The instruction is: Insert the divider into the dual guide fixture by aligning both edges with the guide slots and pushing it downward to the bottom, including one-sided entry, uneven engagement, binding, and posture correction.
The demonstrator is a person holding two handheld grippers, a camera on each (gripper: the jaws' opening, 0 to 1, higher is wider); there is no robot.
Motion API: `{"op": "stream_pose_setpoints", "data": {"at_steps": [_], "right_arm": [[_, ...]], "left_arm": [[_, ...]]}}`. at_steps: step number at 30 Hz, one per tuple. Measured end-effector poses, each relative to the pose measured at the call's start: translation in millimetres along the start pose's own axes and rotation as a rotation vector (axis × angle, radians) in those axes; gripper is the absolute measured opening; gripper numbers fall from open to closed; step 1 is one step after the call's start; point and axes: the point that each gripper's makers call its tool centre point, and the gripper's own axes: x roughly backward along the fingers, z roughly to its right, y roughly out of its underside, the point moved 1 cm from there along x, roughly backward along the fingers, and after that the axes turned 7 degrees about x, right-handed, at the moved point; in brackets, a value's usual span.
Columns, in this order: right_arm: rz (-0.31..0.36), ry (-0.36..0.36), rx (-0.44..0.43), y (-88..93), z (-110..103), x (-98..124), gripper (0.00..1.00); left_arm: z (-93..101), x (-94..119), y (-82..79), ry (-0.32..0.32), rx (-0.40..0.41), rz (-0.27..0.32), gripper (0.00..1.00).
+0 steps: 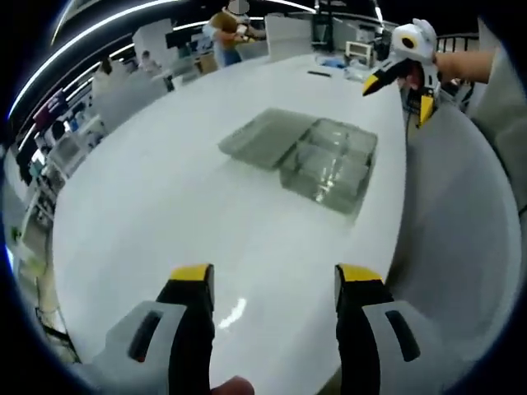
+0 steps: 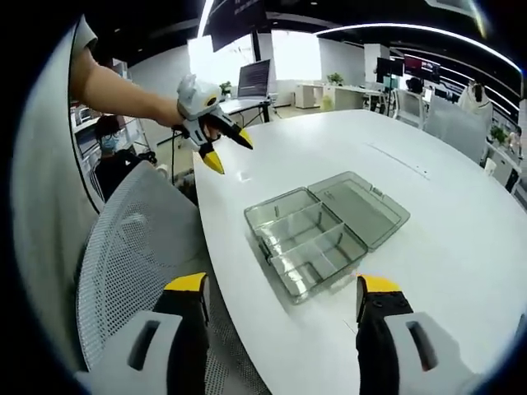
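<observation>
Fixture: clear plastic compartment box [image 2: 309, 243] with its hinged lid [image 2: 362, 207] lying open flat beside it, resting on the white table [image 2: 461, 247]; in the left gripper view the same box [image 1: 329, 169] sits toward the far side of the table [image 1: 165, 222], lid [image 1: 259, 138] flat next to it.
Dividers: thin clear walls split the box into several compartments — whether any one is loose or only partly seated cannot be told.
Left hand-held gripper [image 1: 275, 284]: jaws wide apart, holding nothing, above bare table well short of the box; in the right gripper view [image 2: 226, 148] it is raised off the table beyond the box, in a person's hand.
Right hand-held gripper [image 2: 280, 290]: jaws wide, empty, near the box's closest corner; in the left gripper view [image 1: 399, 86] it is held aloft past the box.
Chair: grey mesh chair [image 2: 140, 239] at the table edge, beside the box's side.
</observation>
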Motion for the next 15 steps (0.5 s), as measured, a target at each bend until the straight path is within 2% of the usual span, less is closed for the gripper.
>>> {"op": "stream_pose_setpoints", "data": {"at_steps": [5,15], "right_arm": [[0.002,0.006,-0.008,2.6,1.6,1.4,0.71],[0.004,0.011,-0.023,1.6,4.2,0.7,0.72]], "left_arm": [[-8.5,-3.6,14.9,0.007,-0.044,-0.059,0.58],[-23.9,-8.6,28.1,0.033,-0.139,-0.14,0.57]]}}
